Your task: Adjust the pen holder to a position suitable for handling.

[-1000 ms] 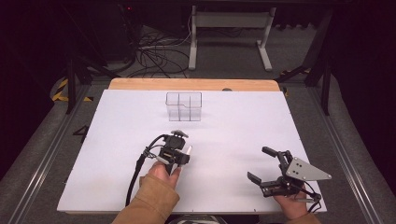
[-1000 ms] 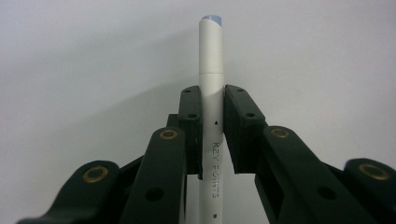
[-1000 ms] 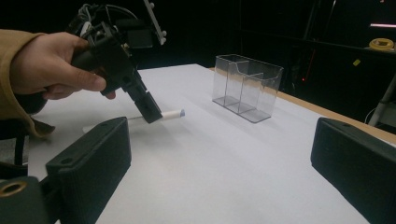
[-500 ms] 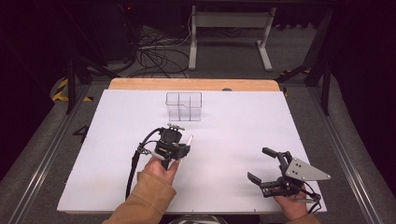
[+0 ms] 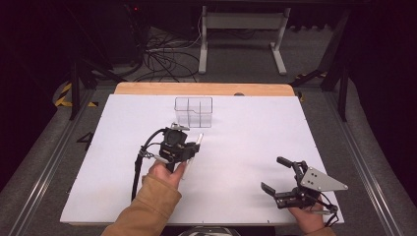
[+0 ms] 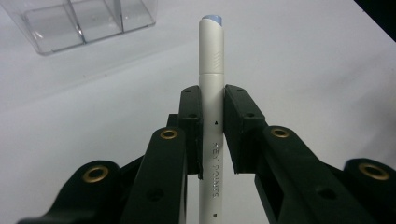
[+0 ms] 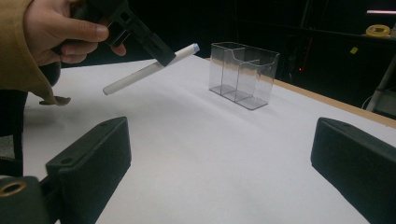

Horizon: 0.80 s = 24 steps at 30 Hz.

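The left gripper (image 5: 189,147) has its jaws closed on a white marker pen (image 6: 211,84), clamping the barrel about midway, with the capped, pale blue-tipped end pointing past the jaws toward a clear plastic organizer (image 5: 193,111). In the right gripper view the pen (image 7: 149,69) hangs in the air, tilted, clear of the white surface (image 5: 246,142), its cap end nearer the organizer (image 7: 243,74). That organizer stands upright near the far edge, divided into compartments. The right gripper (image 5: 280,176) rests near the front right corner of the surface, well apart from the pen, jaws spread wide and holding nothing.
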Available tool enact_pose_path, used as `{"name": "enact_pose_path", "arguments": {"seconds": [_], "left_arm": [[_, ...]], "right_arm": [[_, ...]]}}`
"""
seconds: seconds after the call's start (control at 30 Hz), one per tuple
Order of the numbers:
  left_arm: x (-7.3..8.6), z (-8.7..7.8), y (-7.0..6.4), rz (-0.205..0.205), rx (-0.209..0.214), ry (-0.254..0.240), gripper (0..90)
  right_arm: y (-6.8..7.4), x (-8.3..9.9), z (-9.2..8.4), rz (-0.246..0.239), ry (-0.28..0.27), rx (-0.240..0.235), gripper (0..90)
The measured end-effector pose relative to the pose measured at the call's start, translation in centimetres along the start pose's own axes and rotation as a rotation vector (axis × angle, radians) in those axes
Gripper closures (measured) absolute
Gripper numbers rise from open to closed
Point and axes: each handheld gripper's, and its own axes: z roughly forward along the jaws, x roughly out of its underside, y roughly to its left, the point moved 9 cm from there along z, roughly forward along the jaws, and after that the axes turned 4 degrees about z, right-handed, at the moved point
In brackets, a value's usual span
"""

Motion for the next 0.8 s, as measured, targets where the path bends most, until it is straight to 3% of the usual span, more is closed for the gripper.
{"name": "enact_pose_path", "arguments": {"seconds": [0.2, 0.47, 0.7, 0.8], "left_arm": [[-0.8, -0.5, -0.1, 0.039, 0.017, -0.052, 78.2], [-2.3, -1.5, 0.2, 0.117, 0.023, -0.164, 78.2], [-3.9, -2.0, 0.9, 0.082, 0.118, -0.231, 78.2], [-4.5, -2.2, 1.2, 0.091, 0.130, -0.252, 78.2]], "right_arm": [[0.1, 0.1, -0.1, 0.001, 0.004, 0.001, 5.2], [0.2, 0.3, -0.3, 0.002, 0.008, 0.009, 5.2], [0.2, 0.5, -0.6, 0.006, 0.013, 0.018, 5.2], [0.2, 0.5, -0.6, 0.005, 0.011, 0.020, 5.2]]}}
